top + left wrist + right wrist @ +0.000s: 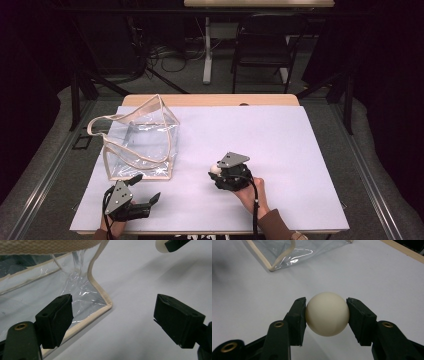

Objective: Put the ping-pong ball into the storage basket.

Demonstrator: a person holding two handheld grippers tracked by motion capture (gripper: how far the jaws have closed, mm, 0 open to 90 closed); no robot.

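Clear bag [142, 142] on table, ball [327, 314] between right gripper [327, 315] jaws

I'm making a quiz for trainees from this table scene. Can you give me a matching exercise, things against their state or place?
Things:
1. ball
2. clear bag
3. left gripper
4. right gripper

States or places:
A. jaws wide apart, holding nothing
B. stands on the table's left part, cream trim and handles
C. cream-white, pinched between two black jaws
D. shut on something round, near the table's middle

Pairs: 1-C, 2-B, 3-A, 4-D
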